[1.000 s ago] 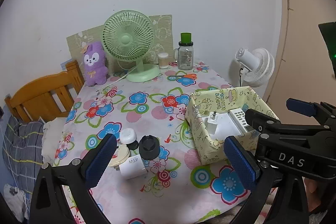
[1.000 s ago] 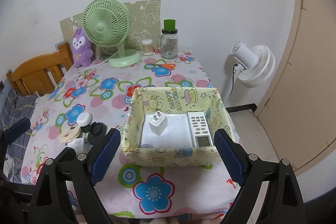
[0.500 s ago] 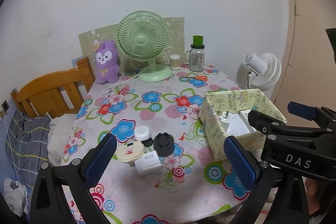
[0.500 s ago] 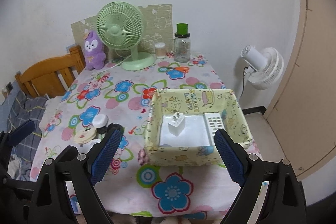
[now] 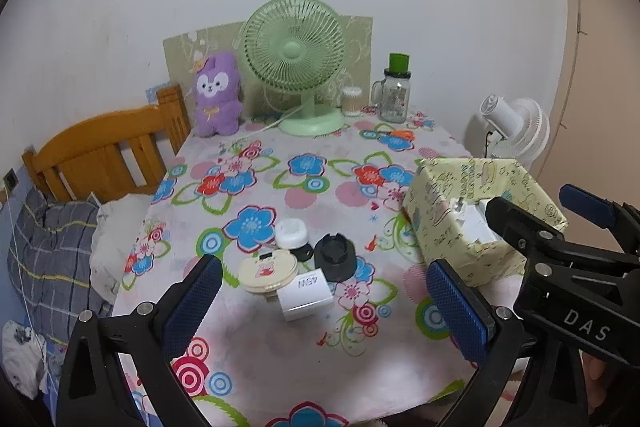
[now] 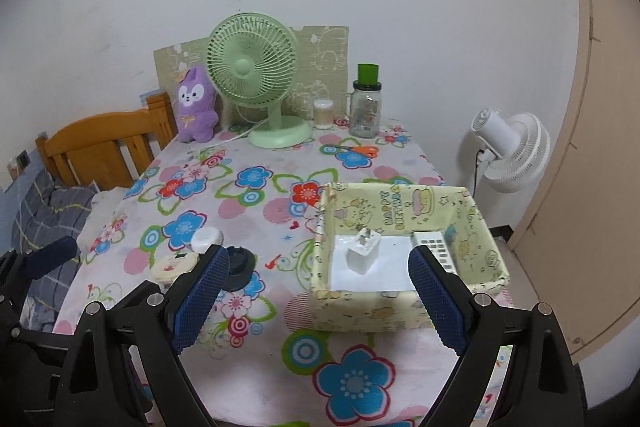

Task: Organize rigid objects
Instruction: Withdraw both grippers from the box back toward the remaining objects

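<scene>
Since a second ago both views have shifted, so the cluster of small things sits more centrally between the left gripper (image 5: 324,301) fingers and the yellow fabric box (image 6: 404,255) lies further right. The right gripper (image 6: 316,301) partly hides the box's contents in the left view — only a white charger (image 6: 363,254) and a remote (image 6: 434,249) show inside. Both grippers' jaws stand wide apart, empty. On the flowered tablecloth (image 5: 280,187) lie a boxy white adapter (image 5: 306,294), round cream compact (image 5: 268,270), black cap (image 5: 335,255) and white-lidded jar (image 5: 292,234) — close together.
</scene>
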A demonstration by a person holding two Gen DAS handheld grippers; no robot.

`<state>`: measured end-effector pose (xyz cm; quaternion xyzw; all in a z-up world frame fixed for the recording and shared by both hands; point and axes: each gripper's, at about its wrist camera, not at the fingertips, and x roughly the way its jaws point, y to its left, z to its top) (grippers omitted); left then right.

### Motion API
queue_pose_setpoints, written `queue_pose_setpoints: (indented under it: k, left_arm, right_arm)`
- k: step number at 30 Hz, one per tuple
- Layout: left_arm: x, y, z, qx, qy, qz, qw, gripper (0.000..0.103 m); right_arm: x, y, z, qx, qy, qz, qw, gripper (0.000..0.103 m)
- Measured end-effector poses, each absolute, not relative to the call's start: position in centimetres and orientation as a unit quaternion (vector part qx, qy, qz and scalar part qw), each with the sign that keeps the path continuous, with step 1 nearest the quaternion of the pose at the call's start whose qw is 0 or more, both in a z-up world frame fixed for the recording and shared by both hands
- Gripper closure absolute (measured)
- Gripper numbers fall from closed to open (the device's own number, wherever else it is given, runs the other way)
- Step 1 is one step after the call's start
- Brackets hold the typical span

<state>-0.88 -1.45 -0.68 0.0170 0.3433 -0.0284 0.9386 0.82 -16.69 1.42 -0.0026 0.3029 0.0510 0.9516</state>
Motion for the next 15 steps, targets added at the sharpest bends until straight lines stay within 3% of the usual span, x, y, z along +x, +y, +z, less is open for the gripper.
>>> queue_pose_setpoints:
  k: [15]
  left_arm:
    - [-0.2, 2.1, -3.4, 0.007, 0.346, 0.000, 0.938, 0.000]
  right_arm:
    - [0.9, -13.6, -0.9, -0.012, 0.293, 0.092, 0.952, 0.010]
